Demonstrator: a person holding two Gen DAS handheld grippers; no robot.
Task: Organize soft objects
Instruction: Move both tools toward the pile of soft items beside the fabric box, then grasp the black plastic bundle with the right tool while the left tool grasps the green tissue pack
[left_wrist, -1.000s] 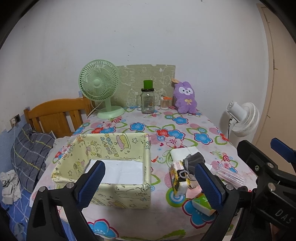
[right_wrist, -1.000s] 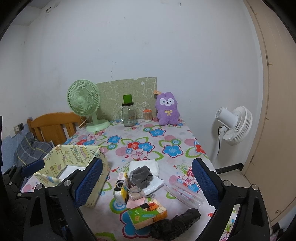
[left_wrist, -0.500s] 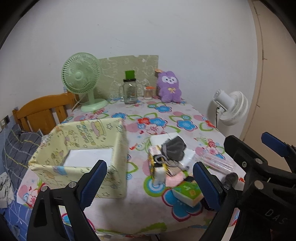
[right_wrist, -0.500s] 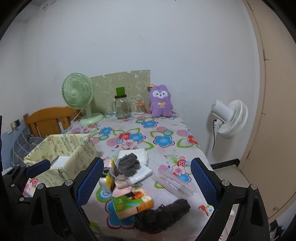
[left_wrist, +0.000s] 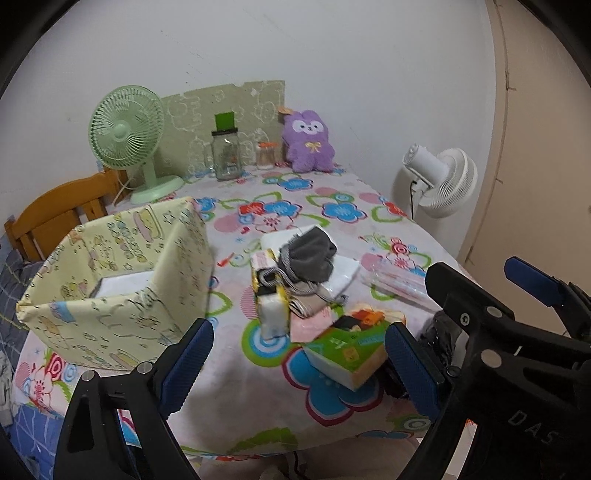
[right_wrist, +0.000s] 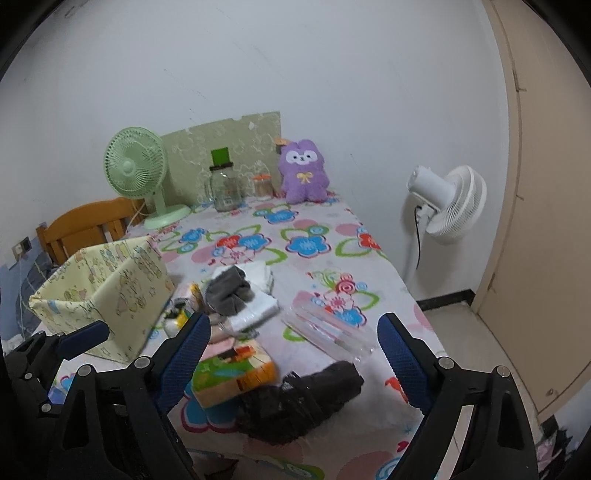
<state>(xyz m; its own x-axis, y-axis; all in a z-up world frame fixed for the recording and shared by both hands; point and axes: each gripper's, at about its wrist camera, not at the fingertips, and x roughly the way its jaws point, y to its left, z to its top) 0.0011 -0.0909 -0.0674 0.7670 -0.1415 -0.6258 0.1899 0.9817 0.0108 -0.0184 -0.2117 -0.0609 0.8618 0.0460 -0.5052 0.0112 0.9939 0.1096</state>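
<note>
A yellow patterned fabric box (left_wrist: 122, 280) (right_wrist: 110, 288) stands open on the left of the flowered table. Beside it lies a pile: a grey sock (left_wrist: 310, 254) (right_wrist: 231, 290) on white folded cloth (left_wrist: 345, 273) (right_wrist: 255, 306), a yellow tissue pack (left_wrist: 271, 299), a green-orange tissue pack (left_wrist: 351, 349) (right_wrist: 234, 373), and a black crumpled bag (right_wrist: 299, 395). A purple plush (left_wrist: 308, 147) (right_wrist: 303, 171) sits at the far edge. My left gripper (left_wrist: 295, 365) is open and empty near the table's front edge. My right gripper (right_wrist: 293, 362) is open and empty above the black bag.
A green desk fan (left_wrist: 129, 136), a glass jar with a green lid (left_wrist: 225, 155) and a small jar (left_wrist: 266, 155) stand at the back. A clear plastic packet (right_wrist: 327, 326) lies right of the pile. A white floor fan (right_wrist: 448, 205) stands right of the table. A wooden chair (left_wrist: 55, 218) is at the left.
Both grippers have moved to the right and back from the table. The box and pile have shifted left in both views. Nothing was taken hold of.
</note>
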